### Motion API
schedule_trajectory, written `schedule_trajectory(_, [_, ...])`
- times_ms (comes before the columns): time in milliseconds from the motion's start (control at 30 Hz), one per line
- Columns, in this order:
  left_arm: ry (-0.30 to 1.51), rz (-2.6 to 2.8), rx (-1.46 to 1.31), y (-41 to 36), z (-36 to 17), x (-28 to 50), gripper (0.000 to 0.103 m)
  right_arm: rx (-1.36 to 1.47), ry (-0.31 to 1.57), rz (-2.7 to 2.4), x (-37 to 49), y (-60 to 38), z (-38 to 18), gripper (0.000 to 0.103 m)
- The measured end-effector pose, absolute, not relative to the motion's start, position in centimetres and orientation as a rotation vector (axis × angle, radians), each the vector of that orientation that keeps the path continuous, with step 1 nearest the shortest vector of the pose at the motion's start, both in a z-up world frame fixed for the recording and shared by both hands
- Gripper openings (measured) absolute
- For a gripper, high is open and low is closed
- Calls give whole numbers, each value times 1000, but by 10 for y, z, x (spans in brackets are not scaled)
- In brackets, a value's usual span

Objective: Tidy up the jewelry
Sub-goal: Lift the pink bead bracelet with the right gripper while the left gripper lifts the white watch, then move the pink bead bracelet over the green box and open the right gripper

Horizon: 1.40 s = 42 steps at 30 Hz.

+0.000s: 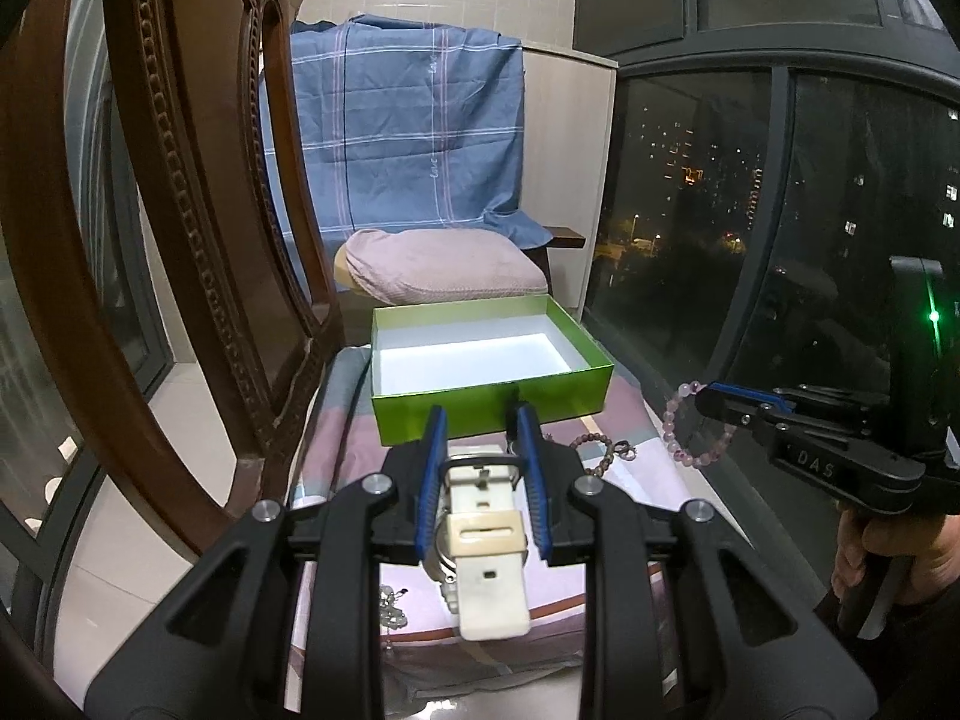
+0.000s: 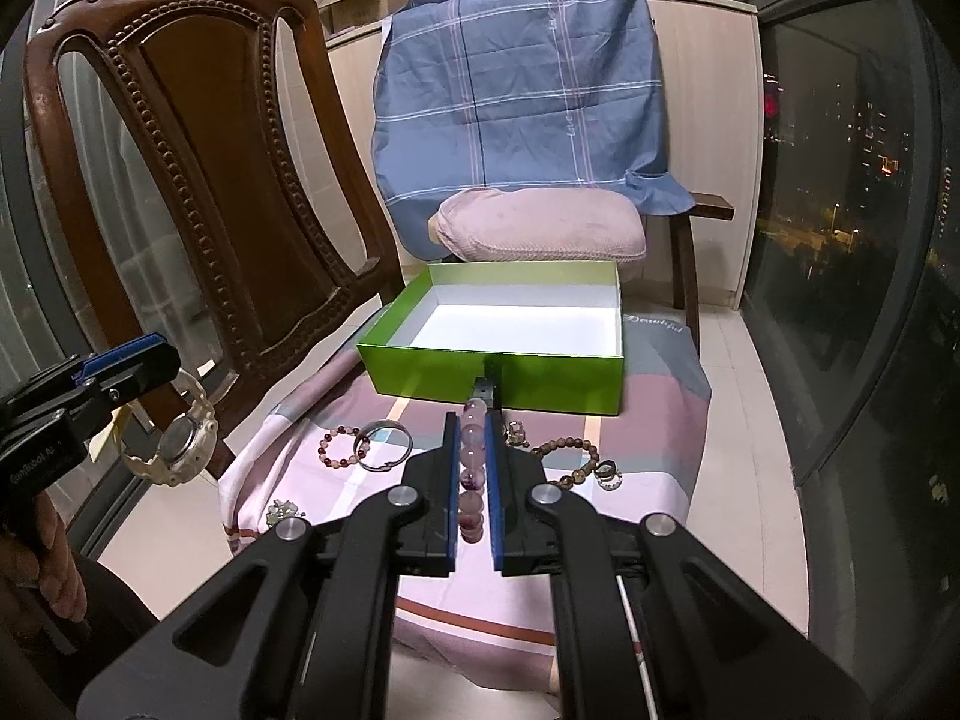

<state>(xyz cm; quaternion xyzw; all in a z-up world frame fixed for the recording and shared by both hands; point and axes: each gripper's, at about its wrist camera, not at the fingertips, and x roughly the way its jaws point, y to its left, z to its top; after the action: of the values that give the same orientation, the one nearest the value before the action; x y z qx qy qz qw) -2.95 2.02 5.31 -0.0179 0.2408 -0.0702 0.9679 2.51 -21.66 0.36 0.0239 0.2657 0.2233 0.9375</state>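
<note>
While both grippers already carry something, nothing has reached the green box [image 2: 498,375] yet — its white floor shows bare in both views. The left gripper [image 1: 480,420] is closed on a white watch [image 1: 483,540], its strap pinched between the blue pads and the tail hanging toward the camera. The right gripper [image 2: 470,420] is nearly shut on a pale purple bead bracelet [image 2: 471,468], held in the air just short of the box's near wall. Left on the pink-and-grey cloth [image 2: 654,408] are a red-and-white bead bracelet [image 2: 342,447], a metal bangle [image 2: 387,447], a brown bead strand [image 2: 567,456] with a charm, and what may be a small greenish piece near the cloth's left edge — too small to tell. I judge the task barely begun: two pieces lifted, none deposited, several waiting.
</note>
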Motion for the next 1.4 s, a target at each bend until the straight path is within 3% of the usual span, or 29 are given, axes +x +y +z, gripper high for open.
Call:
schedule_trajectory(400, [508, -121, -34, 25, 54, -29, 24, 45, 580, 458, 33, -206, 12, 8])
schedule_trajectory(767, [562, -99, -55, 37, 41, -14, 24, 80, 619, 341, 203, -188, 25, 9])
schedule_trajectory(833, [575, -91, -53, 39, 38, -12, 24, 93, 646, 296, 231, -190, 14, 34])
schedule_trajectory(867, [580, -89, -55, 41, 37, -11, 24, 99, 671, 264, 238, -193, 9, 59])
schedule_trajectory(1000, [595, -86, -71, 46, 35, -11, 24, 185, 637, 258, 212, -221, 7, 61])
schedule_trajectory(1067, [604, -87, -72, 45, 33, -10, 24, 201, 608, 240, 179, -238, 10, 74])
schedule_trajectory(1100, [611, -88, -71, 44, 32, -8, 24, 240, 592, 214, 158, -251, 12, 87])
schedule_trajectory(1167, [627, -96, -81, 42, 29, -3, 24, 317, 586, 239, 130, -268, 16, 93])
schedule_trajectory(1400, [671, -119, -89, 30, 44, 42, 24, 249, 546, 237, 77, -281, 10, 97])
